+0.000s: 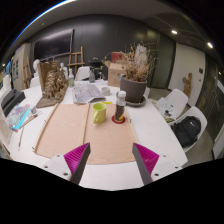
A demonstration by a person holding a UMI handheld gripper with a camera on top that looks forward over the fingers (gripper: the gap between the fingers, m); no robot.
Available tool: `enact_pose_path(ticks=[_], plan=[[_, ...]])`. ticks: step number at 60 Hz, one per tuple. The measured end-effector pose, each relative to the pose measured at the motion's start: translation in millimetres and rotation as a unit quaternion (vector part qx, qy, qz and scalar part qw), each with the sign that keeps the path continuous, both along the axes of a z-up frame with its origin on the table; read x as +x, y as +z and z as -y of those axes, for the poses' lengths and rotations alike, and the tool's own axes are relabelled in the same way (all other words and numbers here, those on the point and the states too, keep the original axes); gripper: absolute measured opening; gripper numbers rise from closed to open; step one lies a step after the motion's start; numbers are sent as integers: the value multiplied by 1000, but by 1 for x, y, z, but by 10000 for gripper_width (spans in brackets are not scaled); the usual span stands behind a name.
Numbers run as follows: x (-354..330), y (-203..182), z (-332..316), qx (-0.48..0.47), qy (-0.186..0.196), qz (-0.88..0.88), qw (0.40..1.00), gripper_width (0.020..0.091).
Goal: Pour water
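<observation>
1. Dim office-like room with dark walls and ceiling lights is filling the background of the gripper view; a white bench [150, 125] is stretching forward from the camera.
2. Tan mat [85, 135] is lying flat on the bench, just ahead of the fingers and reaching toward the middle of the bench.
3. Yellow-green cup [100, 112] is standing upright at the far edge of the mat, well beyond the fingers.
4. Dark bottle [120, 104] with a pale cap is standing upright just beside the cup, on a small round coaster at the mat's far corner; bottle and cup are sitting near each other but apart.
5. Potted dried plant [134, 72] in a dark pot is standing behind the bottle, further along the bench.
6. Second dried arrangement [53, 82] is standing on the other side of the bench, beyond the mat.
7. White chairs [175, 103] are sitting along the side of the bench; a dark bag is resting near one of them.
8. Tool [110, 160] is hovering low over the near end of the mat, fingers spread wide with nothing between them; magenta pads [74, 155] are showing on the inner faces.
</observation>
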State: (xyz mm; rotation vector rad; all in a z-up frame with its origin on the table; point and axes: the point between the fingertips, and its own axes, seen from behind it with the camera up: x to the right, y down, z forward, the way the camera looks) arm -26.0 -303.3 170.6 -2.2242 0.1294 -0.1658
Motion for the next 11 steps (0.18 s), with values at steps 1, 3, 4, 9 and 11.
enact_pose_path(ticks=[1,3,4,9,11], plan=[[0,0,0,-1,0,0,1000,858],[0,1,1,0,0,5,1000,860],[1,1,1,1,0,10,1000,862],[3,5,-2,7,10,35,999,861],[3,6,-3,7,15,38,999,860]])
